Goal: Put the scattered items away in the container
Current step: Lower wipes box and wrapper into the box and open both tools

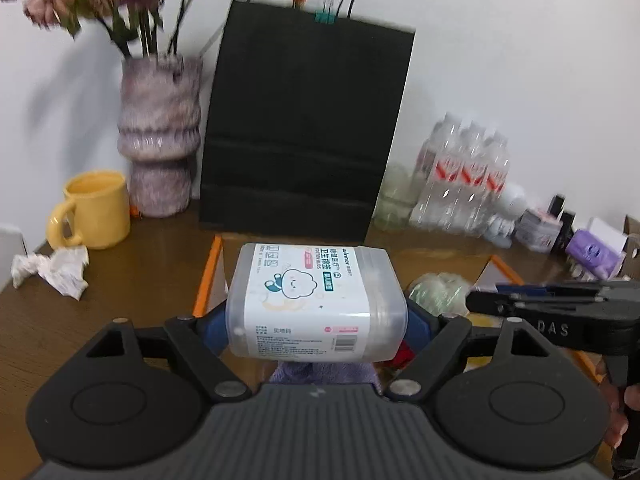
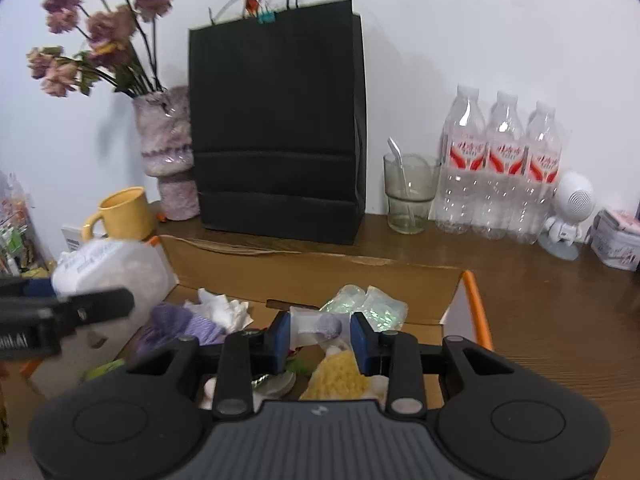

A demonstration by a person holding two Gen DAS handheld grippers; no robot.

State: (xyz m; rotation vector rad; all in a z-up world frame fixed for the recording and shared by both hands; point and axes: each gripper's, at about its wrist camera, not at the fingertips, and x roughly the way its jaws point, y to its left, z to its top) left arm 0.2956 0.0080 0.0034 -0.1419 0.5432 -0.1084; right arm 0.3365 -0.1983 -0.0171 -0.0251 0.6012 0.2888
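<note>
My left gripper is shut on a clear cotton-bud box with a white label, held sideways over the open cardboard box with orange edges. The same cotton-bud box shows at the left of the right wrist view. My right gripper hangs above the cardboard box, its blue pads closed on a small white and purple packet. Inside lie a purple cloth, crumpled tissue, green shiny wrappers and a yellow sponge. A crumpled tissue lies on the table left of the box.
Behind the box stand a black paper bag, a pink vase with dried flowers and a yellow mug. To the right are a glass, three water bottles, a white robot figure and a tin.
</note>
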